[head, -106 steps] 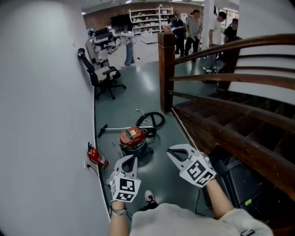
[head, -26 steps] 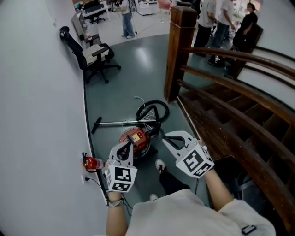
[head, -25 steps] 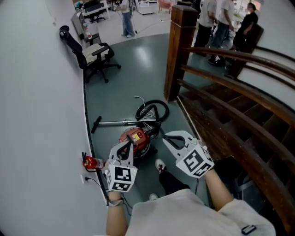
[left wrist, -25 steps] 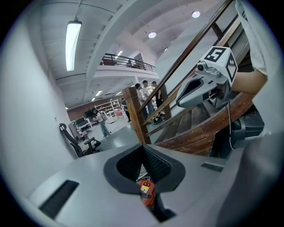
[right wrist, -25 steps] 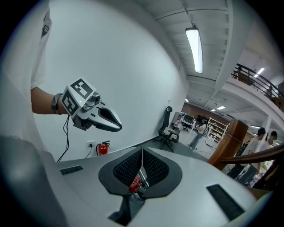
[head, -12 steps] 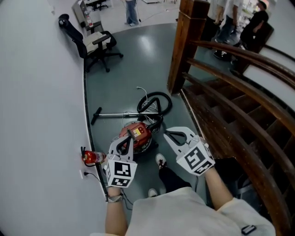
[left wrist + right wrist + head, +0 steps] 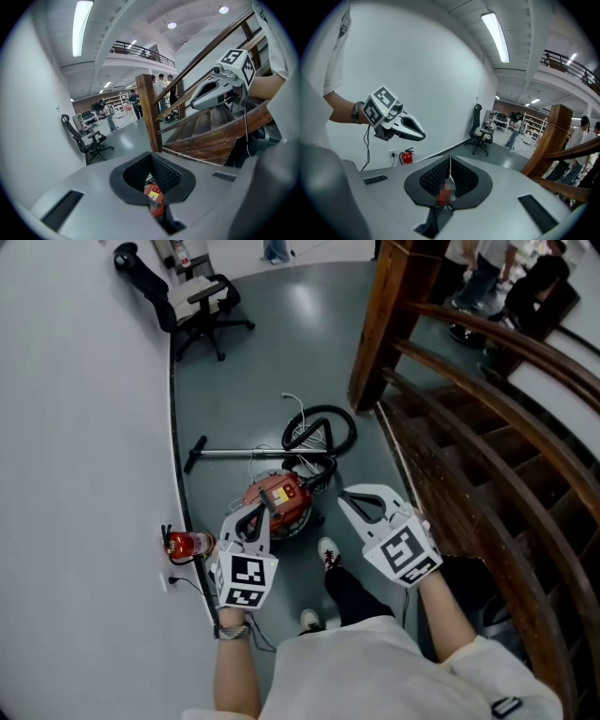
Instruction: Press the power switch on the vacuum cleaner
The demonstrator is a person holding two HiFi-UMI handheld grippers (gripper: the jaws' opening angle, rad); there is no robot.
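Observation:
The red vacuum cleaner (image 7: 279, 502) stands on the grey floor near the curved white wall, its black hose (image 7: 321, 433) coiled behind it and its wand (image 7: 242, 454) lying to the left. My left gripper (image 7: 260, 512) is shut and empty, held above the vacuum's left side. Through the gap below its closed pads, the left gripper view shows the vacuum's red top (image 7: 153, 199). The right gripper (image 7: 349, 496) is also shut and empty, hanging in the air to the right of the vacuum. The power switch cannot be made out.
A fire extinguisher (image 7: 187, 544) and a wall socket with a cord sit at the wall's foot on the left. A wooden staircase with railings (image 7: 487, 427) and a newel post (image 7: 389, 315) fills the right. An office chair (image 7: 202, 298) stands farther back. My shoes (image 7: 325, 554) are beside the vacuum.
Both grippers have come down and forward toward the vacuum, which now lies closer under the left one. The head view has tilted further down. Both stay shut.

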